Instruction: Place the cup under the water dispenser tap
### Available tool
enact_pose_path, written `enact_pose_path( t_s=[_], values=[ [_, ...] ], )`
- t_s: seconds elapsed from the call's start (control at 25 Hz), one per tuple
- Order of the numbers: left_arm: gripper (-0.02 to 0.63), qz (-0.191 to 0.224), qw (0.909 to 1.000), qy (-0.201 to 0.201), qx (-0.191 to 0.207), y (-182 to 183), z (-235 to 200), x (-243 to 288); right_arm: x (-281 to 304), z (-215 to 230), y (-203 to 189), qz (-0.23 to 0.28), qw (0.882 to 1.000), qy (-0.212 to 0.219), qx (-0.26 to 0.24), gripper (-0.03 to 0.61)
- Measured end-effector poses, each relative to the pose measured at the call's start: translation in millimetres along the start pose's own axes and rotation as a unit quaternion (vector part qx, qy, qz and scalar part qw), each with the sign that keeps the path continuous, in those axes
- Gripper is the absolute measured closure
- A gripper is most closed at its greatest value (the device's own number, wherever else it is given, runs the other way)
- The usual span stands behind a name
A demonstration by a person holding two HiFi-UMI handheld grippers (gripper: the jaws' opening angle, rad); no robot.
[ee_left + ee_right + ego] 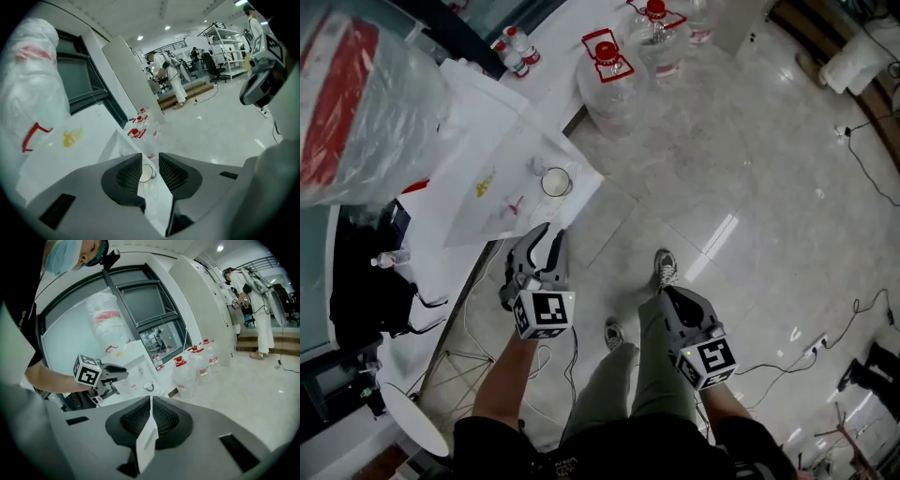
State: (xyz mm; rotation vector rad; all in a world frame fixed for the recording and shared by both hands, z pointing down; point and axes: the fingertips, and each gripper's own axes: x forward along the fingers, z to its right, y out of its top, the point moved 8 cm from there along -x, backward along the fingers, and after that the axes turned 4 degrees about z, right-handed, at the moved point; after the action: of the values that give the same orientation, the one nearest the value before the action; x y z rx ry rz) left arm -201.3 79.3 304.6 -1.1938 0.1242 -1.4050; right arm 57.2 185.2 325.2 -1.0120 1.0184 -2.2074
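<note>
Cup (147, 173) half-hidden behind left tongs (150, 156)

I see cup (555, 181) on dispenser shelf (506, 150) | my left gripper (546, 232) just before cup | right gripper (667, 292) off right, above floor (750, 169) | jugs (609, 80) on floor behind shelf

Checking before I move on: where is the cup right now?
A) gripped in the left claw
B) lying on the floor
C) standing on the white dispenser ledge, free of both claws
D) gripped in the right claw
C: the cup stands upright on the dispenser ledge, beyond the open left claw, and the right claw is shut with no cup in it.
</note>
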Motion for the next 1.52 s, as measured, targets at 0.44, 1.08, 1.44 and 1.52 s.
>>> enact_pose_path(
  t_s=[0.44,1.08,1.44,1.52],
  values=[
    [0.501,0.109,0.9909,0.038,-0.069,44,-31,-180,-80,-121,35,0.036,0.999,0.001,-0.039,0.532],
    [0.577,0.215,0.9702,0.034,-0.106,57,-19,-371,-178,-237,67,0.109,0.991,-0.018,-0.076,0.532],
    [0.583,0.236,0.9665,0.017,-0.099,47,1,-425,-210,-273,58,0.119,0.989,-0.012,-0.084,0.532],
    [0.583,0.246,0.9625,0.022,-0.113,46,1,-432,-211,-279,56,0.115,0.989,-0.009,-0.088,0.532]
  ],
)
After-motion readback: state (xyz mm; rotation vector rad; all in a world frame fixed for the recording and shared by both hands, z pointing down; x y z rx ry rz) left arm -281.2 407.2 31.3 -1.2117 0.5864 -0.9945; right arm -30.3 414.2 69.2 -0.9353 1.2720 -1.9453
